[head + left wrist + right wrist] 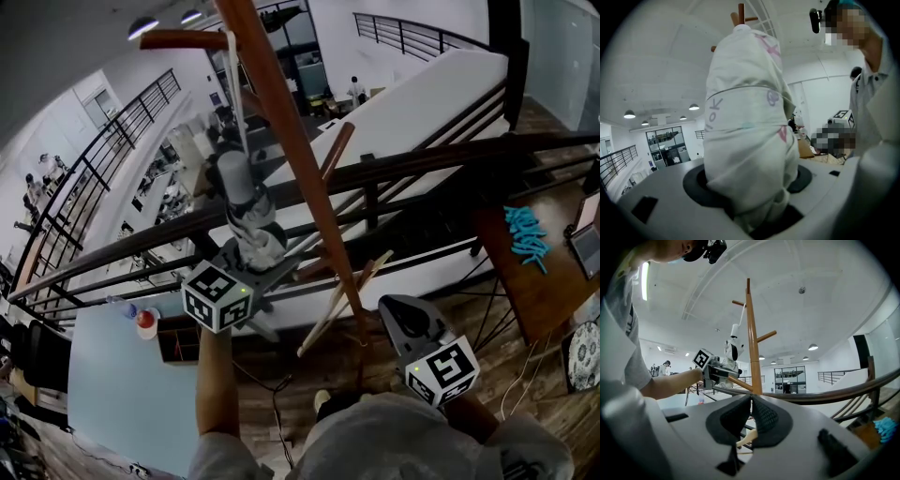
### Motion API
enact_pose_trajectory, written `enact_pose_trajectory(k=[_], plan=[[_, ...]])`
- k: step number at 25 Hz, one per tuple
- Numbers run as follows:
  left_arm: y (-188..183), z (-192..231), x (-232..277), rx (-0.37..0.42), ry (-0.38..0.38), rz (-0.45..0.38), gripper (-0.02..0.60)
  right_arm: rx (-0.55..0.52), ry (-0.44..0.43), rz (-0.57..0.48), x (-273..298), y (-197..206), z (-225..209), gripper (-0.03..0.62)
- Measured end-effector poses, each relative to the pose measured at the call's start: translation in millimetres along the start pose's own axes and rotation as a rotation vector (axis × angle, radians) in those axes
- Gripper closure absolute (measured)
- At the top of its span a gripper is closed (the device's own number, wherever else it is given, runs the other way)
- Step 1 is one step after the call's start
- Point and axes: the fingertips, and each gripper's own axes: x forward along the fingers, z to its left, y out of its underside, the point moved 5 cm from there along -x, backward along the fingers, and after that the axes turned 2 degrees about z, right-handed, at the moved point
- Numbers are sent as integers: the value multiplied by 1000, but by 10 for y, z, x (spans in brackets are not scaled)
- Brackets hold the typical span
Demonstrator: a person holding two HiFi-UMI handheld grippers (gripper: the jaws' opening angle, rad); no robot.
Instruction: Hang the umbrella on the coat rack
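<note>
Left gripper (749, 199): fingers (696, 186) stand wide apart. The lower end of the folded white umbrella (745, 117) sits between them, its fabric bunched against both pads. The umbrella stands up out of the grip and fills most of the left gripper view.

Head view: the umbrella's white strap (236, 98) runs up to an upper peg (183, 39) of the wooden coat rack (291, 141). The umbrella body is just beside the rack's pole, on its left. Whether the strap is looped over the peg cannot be told.

Right gripper (401, 317): fingers (766, 420) pressed together, nothing between them. It is held low near the foot of the pole, well apart from the umbrella.

Surroundings: a dark railing (422, 155) runs behind the rack. A pale blue desk (112, 394) lies at lower left, with a small red-topped object (145, 322) near its top edge. Turquoise items (525, 234) lie on a wooden surface at right.
</note>
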Motion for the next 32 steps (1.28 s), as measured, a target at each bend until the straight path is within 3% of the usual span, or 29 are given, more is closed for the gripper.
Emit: enact_pose_trajectory(k=[8,11,13,27,30,32], plan=[[29,8,-80,-55,103,-62,281,-5,-4,15,-17,74,-16,569],[22,-22,-141,-86,166,-94,223,-2,-1,4,-38,76,-37,569],[21,-92,-142,-96,183,-110,219,3,-5,7,-52,87,-29,569],[-29,-286,-113,-105,-25,-226,219,19,-31,-8,-103,79,101,569],[-33,-324,-147,-125,-101,-255,219,30,-25,-11,-124,75,107,569],[-38,-358,-174,-93,-189,-255,219,33,-23,-15,-128,87,107,569]])
